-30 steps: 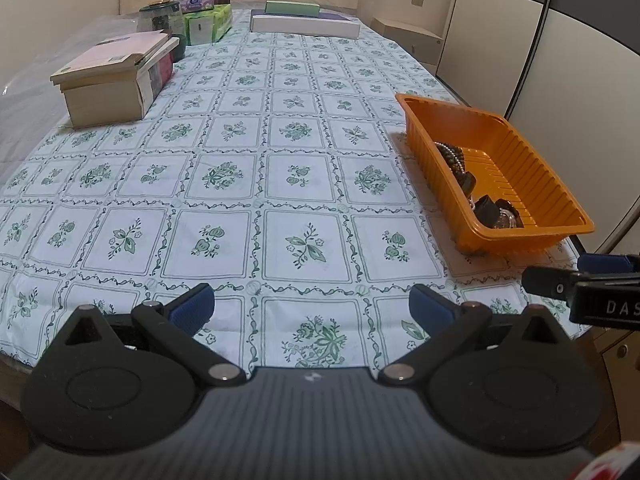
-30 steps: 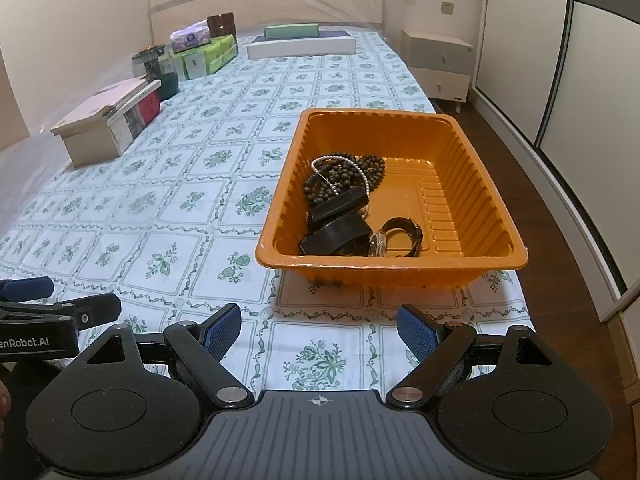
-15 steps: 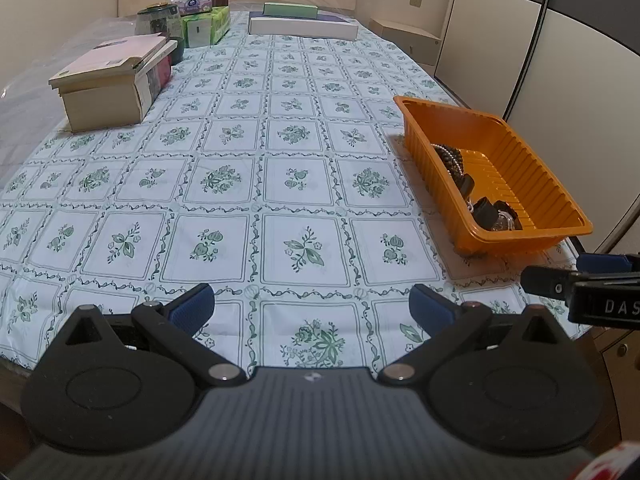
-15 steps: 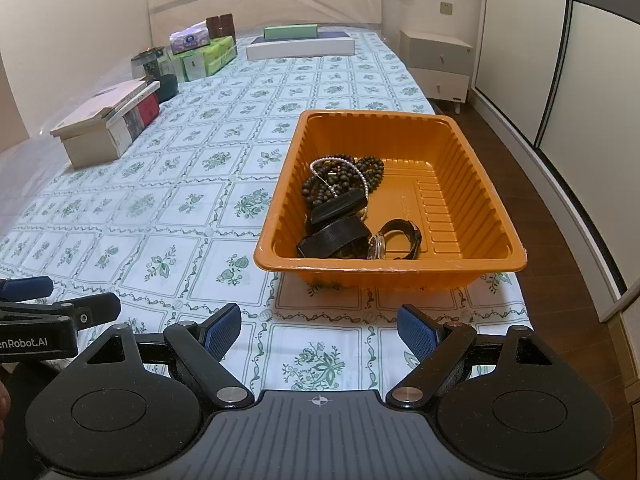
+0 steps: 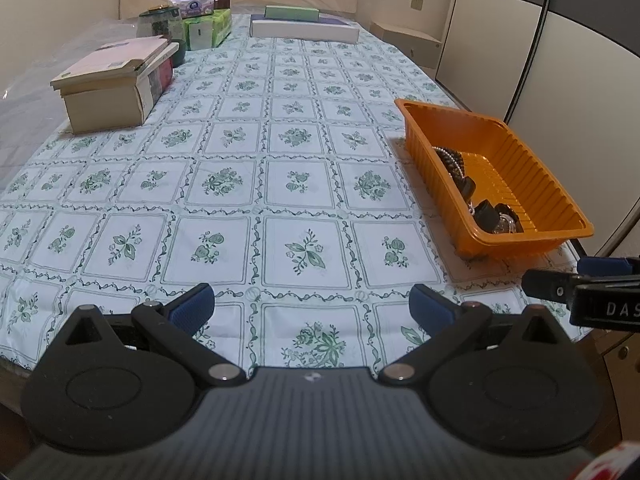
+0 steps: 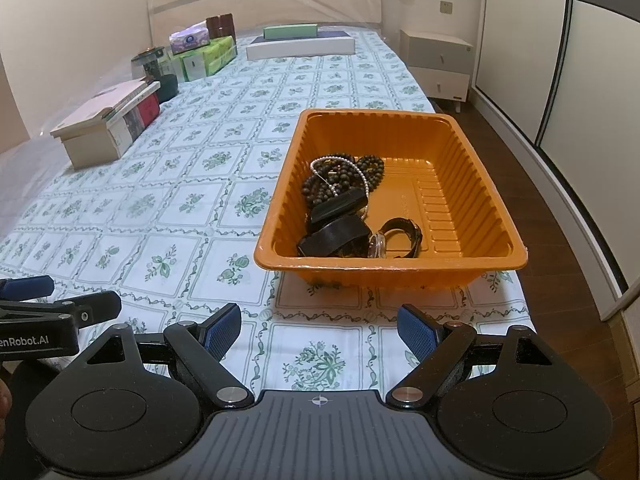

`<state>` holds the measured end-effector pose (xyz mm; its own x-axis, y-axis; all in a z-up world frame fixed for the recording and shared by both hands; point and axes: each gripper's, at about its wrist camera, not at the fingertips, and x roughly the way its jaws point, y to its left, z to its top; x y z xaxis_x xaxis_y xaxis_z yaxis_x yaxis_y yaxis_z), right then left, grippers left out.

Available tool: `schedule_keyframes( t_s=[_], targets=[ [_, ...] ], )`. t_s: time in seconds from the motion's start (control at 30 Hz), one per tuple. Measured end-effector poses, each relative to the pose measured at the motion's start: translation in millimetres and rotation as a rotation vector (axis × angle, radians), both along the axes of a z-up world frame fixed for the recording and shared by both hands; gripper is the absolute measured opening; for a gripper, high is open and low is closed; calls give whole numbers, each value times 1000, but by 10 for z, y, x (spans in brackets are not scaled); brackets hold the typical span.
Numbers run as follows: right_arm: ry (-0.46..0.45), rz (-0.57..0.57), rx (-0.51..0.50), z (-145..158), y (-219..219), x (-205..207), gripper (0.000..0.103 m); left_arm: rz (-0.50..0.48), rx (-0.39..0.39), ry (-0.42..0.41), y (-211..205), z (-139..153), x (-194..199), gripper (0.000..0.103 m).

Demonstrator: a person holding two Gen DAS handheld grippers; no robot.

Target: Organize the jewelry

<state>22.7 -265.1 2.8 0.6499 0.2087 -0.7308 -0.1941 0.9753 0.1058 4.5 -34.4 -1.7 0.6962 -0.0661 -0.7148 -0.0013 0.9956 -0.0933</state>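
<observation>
left gripper (image 5: 311, 305) wide, empty | right gripper (image 6: 319, 329) wide, empty | orange tray (image 6: 486, 196) at 12 o'clock, holding bead strands (image 6: 340, 178), black bands (image 6: 334, 236)

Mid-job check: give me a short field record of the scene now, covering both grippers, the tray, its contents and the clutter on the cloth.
left gripper: open, empty, above the floral patterned tablecloth
right gripper: open, empty, facing the tray's near rim
orange ribbed plastic tray: at the cloth's right edge
tray contents: dark wooden bead strands, white pearl string, black bands, black-strapped watch, all piled in its left half
other items: beige cardboard box with books on top, green tissue packs, white flat box
</observation>
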Motion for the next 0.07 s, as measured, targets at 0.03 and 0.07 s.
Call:
schedule_keyframes(
  t_s=[0.03, 0.07],
  targets=[
    [1, 0, 1, -5, -2, 0, 85, -2, -4, -5, 6, -4, -7, 103],
    [0, 0, 2, -1, 0, -1, 85, -8, -19, -9, 16, -1, -11, 103]
  ],
)
